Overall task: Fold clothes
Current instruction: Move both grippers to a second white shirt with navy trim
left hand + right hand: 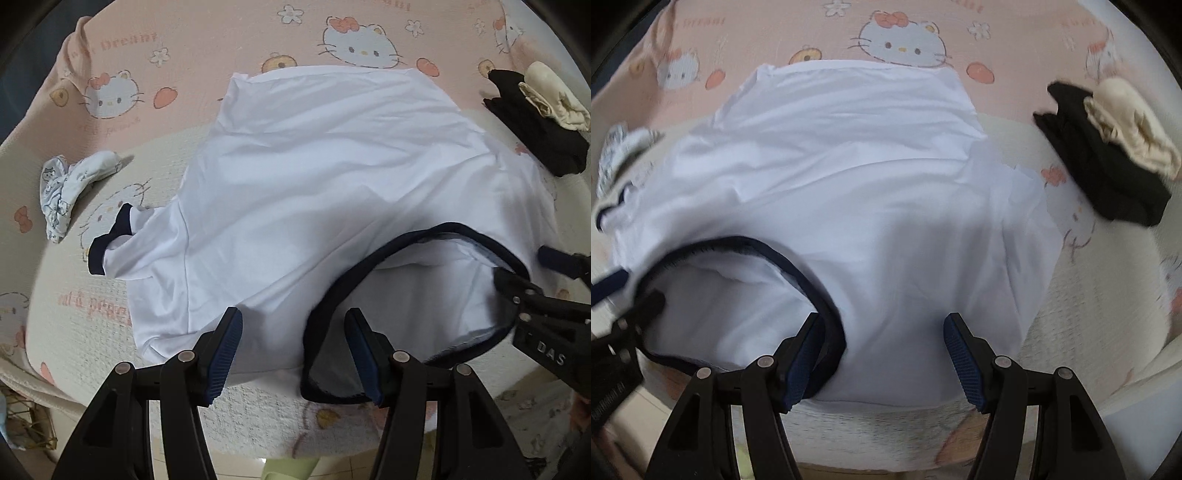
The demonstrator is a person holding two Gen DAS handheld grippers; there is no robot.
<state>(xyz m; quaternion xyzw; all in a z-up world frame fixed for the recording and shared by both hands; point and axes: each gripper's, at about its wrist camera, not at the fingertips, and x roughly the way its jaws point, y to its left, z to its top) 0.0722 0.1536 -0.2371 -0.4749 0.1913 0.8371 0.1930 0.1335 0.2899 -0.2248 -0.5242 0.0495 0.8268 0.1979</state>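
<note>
A white T-shirt (314, 177) with a navy collar (369, 266) and navy sleeve cuffs (110, 240) lies spread on the bed, collar end nearest me. My left gripper (295, 332) hovers open over the shoulder just left of the collar, with nothing pinched. In the right wrist view my right gripper (884, 332) stands open over the other shoulder of the shirt (849, 166); its left finger overlaps the collar (812, 280). Each gripper shows in the other's view: the right gripper (532, 269) at the collar's right side, the left gripper (628, 295) blurred at the left edge.
The bed has a pink and cream cat-print sheet (221, 40). A folded black garment (535, 129) with a cream one (554, 99) on top lies at the right. A small patterned garment (70, 188) lies at the left. A wicker basket (26, 424) stands below the bed's near edge.
</note>
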